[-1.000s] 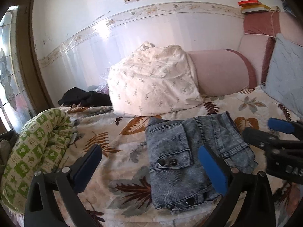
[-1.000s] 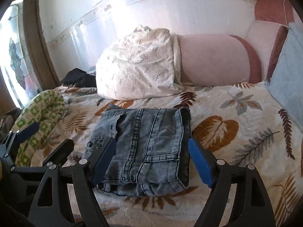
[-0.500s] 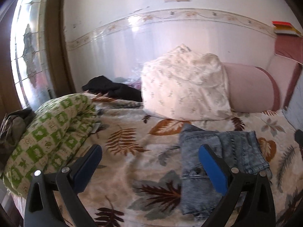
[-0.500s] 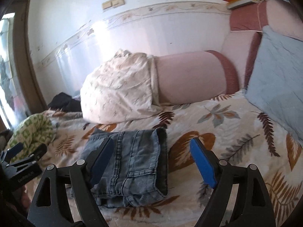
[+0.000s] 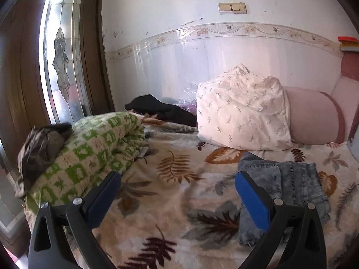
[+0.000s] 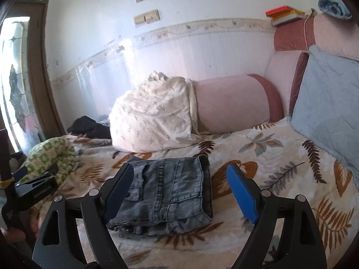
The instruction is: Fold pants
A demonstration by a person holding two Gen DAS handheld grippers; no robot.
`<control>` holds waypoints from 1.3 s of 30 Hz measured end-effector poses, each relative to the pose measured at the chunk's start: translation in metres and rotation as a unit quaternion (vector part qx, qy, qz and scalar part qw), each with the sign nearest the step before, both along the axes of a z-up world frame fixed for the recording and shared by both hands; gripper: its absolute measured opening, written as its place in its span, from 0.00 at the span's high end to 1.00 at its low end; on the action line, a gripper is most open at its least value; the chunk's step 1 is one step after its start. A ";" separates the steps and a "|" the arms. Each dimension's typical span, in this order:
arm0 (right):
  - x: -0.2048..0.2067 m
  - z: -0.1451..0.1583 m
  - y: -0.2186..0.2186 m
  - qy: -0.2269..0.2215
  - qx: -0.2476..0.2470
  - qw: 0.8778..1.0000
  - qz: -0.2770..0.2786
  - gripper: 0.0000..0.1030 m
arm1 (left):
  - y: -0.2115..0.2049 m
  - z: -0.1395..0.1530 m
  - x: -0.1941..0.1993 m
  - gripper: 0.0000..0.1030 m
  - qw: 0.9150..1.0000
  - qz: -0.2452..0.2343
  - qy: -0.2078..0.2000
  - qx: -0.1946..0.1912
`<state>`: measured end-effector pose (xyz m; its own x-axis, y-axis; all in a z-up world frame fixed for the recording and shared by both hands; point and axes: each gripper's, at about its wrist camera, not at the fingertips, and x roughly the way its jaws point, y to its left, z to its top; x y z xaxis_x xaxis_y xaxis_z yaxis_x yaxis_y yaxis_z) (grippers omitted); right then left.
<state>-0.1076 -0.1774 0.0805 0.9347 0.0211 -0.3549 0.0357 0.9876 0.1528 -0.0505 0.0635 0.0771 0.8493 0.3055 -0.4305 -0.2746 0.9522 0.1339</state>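
Folded grey-blue denim pants lie in a compact stack on the leaf-print bedspread. My right gripper hovers above and short of the pants, its jaws opening wide, with nothing pressed between the blue pads. In the left wrist view the pants sit at the lower right, partly behind my right finger. My left gripper is open over bare bedspread, left of the pants. The left gripper also shows at the left edge of the right wrist view.
A white patterned pillow and a pink bolster lie against the tiled wall behind the pants. A rolled green-and-white blanket fills the left side. A light blue cushion stands at the right. Dark clothing lies at the back.
Both grippers have pulled back and up from the pants. The left one swung left, so the pants slid to its lower right. The right gripper's jaws spread a little wider.
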 end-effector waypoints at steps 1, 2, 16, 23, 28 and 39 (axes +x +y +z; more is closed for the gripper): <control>-0.010 0.000 0.004 -0.009 -0.009 1.000 -0.002 0.16 | 0.000 0.000 -0.003 0.00 1.000 -0.006 0.004 -0.008; -0.015 0.001 0.006 -0.014 -0.016 1.000 -0.003 0.15 | 0.000 0.000 -0.007 0.00 1.000 -0.012 0.007 -0.014; -0.061 -0.022 0.038 -0.031 -0.085 0.996 -0.017 0.12 | 0.002 -0.009 -0.052 0.00 0.997 -0.068 0.015 -0.037; -0.055 -0.031 0.062 -0.037 -0.120 0.992 -0.016 0.12 | 0.009 -0.009 -0.051 0.00 0.996 -0.077 0.019 -0.037; -0.046 -0.032 0.069 -0.033 -0.106 0.994 -0.012 0.12 | 0.017 -0.013 -0.047 0.00 0.997 -0.071 0.023 -0.030; -0.044 -0.031 0.081 -0.035 -0.116 0.993 -0.005 0.12 | 0.020 -0.025 -0.041 0.00 0.996 -0.072 0.045 -0.021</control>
